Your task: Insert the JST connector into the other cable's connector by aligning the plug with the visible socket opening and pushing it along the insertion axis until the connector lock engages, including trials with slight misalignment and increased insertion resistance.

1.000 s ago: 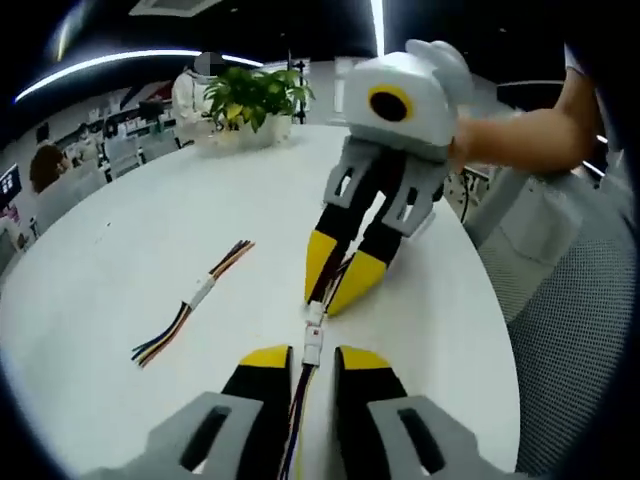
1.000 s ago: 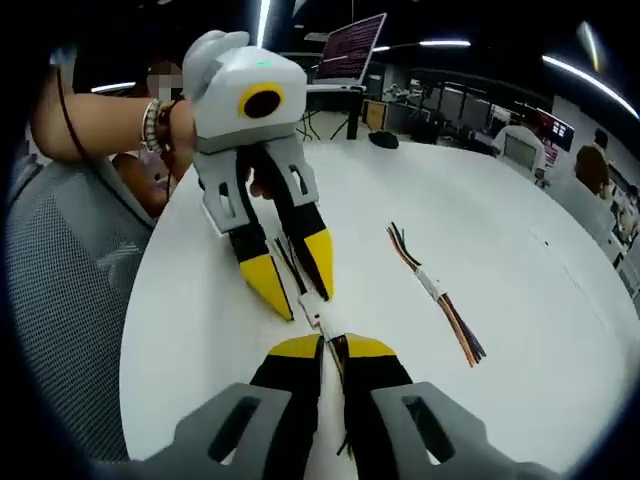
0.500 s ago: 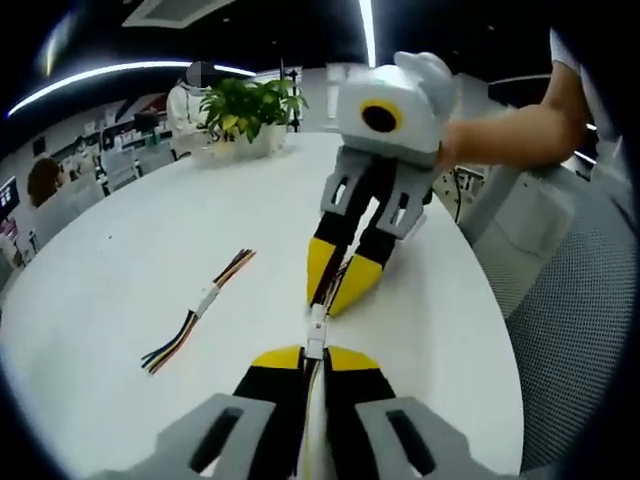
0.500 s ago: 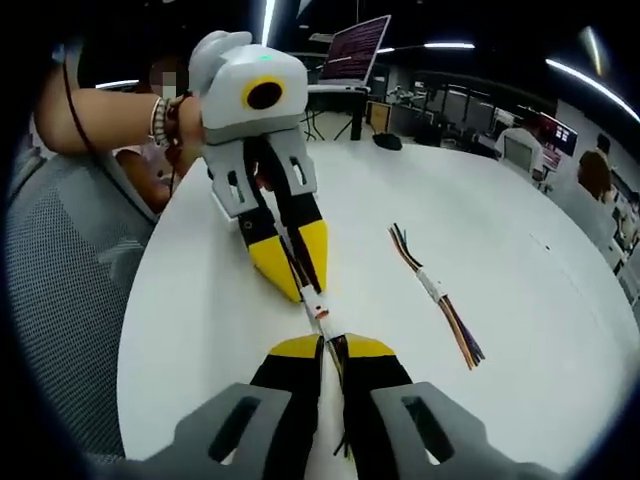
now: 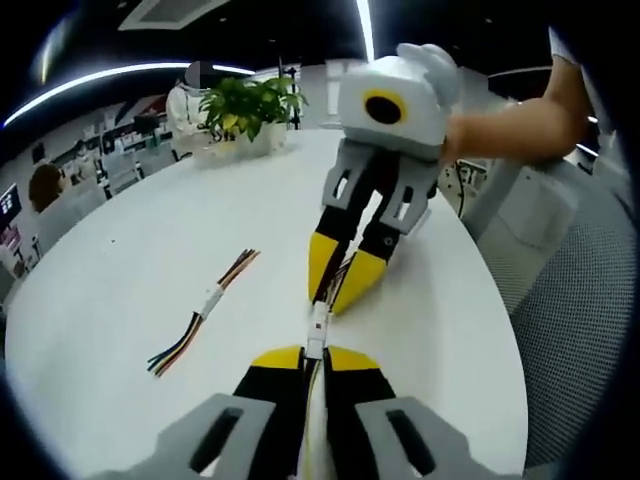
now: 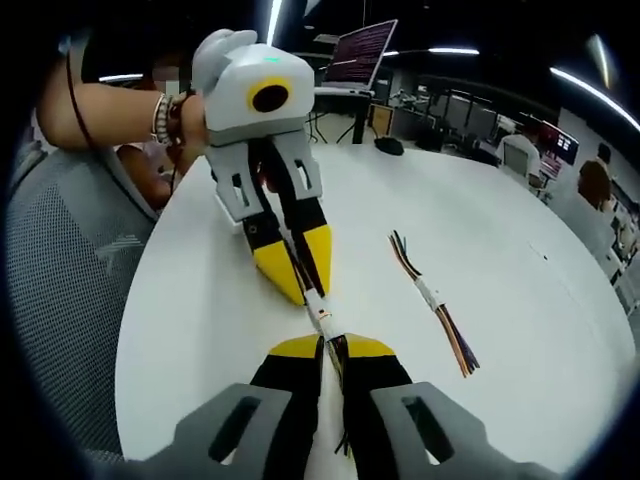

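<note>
White round table (image 5: 150, 260): L gripper (image 5: 313, 358) & R gripper (image 6: 328, 345) each clamp a JST connector (image 5: 316, 330), tips facing, axes roughly collinear nr table's edge.

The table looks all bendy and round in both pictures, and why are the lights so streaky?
In the left gripper view the white table bulges because of the fisheye lens, and the ceiling light strips curve into arcs. In the right gripper view the table curves likewise, its strips bend too, and the background is soft.
</note>
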`<control>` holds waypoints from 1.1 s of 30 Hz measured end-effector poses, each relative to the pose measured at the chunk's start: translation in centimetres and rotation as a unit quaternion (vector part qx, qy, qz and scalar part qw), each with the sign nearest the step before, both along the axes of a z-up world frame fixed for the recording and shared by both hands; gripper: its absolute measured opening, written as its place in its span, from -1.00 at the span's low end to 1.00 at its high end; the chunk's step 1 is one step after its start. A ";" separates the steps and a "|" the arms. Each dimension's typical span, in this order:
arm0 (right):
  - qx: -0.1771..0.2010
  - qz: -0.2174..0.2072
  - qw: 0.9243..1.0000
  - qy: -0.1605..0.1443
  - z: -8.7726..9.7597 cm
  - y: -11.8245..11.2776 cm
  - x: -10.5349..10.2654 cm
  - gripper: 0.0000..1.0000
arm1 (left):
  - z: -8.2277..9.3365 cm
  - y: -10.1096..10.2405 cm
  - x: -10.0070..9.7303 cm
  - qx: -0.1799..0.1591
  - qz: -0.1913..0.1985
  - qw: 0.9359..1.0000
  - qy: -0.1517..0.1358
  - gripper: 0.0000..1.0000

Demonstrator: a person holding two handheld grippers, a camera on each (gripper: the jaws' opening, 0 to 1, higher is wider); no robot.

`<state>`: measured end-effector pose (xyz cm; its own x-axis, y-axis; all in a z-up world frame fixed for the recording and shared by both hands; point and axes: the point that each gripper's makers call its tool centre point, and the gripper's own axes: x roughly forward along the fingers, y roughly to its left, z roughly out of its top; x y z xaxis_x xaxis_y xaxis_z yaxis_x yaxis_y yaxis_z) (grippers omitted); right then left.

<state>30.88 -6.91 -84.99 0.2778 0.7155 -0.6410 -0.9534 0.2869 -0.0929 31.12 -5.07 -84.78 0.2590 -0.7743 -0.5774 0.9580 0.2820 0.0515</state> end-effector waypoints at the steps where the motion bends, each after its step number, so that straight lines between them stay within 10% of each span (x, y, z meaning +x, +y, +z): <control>1: -0.002 0.001 1.000 0.000 0.0 0.0 0.0 -0.92 | 0.0 0.0 -0.1 0.002 -0.002 1.000 -0.001 -0.98; 33: -0.023 0.015 1.000 -0.003 -0.1 -0.1 -0.4 -0.93 | 0.3 -0.8 -0.4 0.055 -0.064 0.994 -0.073 -1.00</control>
